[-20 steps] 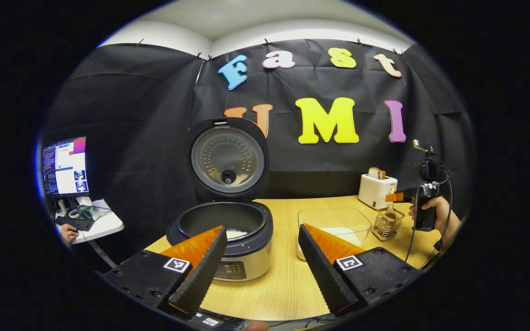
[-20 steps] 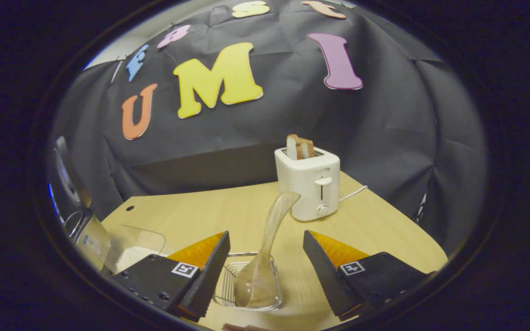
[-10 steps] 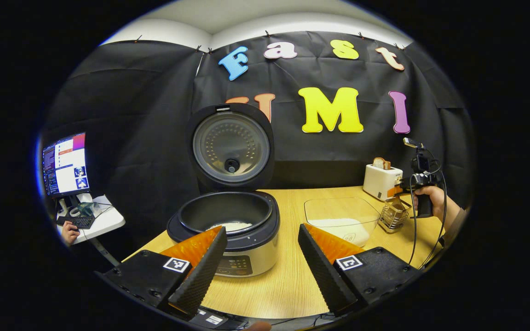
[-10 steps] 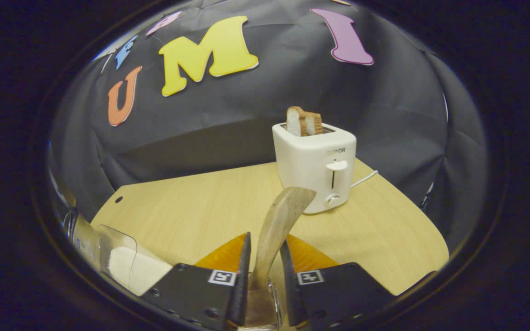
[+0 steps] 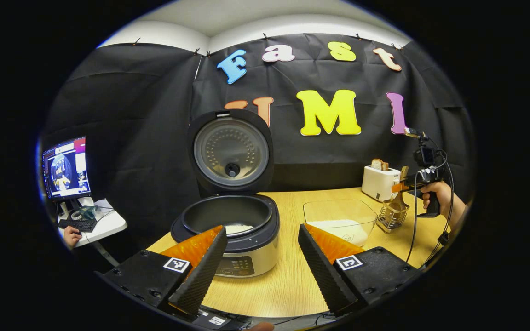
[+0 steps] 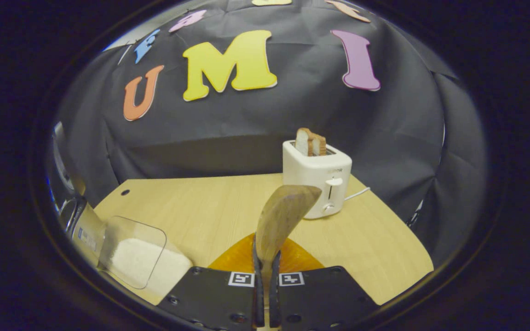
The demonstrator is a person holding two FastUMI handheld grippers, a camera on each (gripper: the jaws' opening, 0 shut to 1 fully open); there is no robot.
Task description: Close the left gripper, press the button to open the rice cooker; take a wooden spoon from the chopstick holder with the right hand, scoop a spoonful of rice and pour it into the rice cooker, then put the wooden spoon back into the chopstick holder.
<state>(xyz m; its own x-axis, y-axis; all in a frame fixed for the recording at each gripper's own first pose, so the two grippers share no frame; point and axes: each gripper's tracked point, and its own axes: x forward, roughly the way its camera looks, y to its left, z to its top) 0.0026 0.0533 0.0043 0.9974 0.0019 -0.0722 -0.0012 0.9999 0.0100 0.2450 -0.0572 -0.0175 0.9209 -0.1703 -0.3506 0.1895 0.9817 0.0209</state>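
The rice cooker point(image 5: 239, 239) stands open with its lid point(image 5: 231, 154) upright and a little rice in the pot. My left gripper point(image 5: 260, 262) hovers open in front of it, holding nothing. In the right gripper view my right gripper point(image 6: 265, 276) is shut on the handle of the wooden spoon point(image 6: 283, 216), which points up and away. In the left gripper view a hand point(image 5: 435, 195) holds that gripper point(image 5: 405, 186) over the wire chopstick holder point(image 5: 391, 218), with the spoon's point(image 5: 398, 202) lower end still inside it. A clear bowl of rice point(image 5: 341, 220) sits between cooker and holder.
A white toaster point(image 6: 318, 177) with bread stands at the back right of the wooden table point(image 6: 191, 207). The rice bowl point(image 6: 131, 250) and cooker edge point(image 6: 69, 207) lie to the left in the right gripper view. A monitor point(image 5: 65, 168) stands on a side desk far left.
My right gripper has shut fully on the spoon handle and risen a little, lifting the spoon. The left gripper stays open and nearly still.
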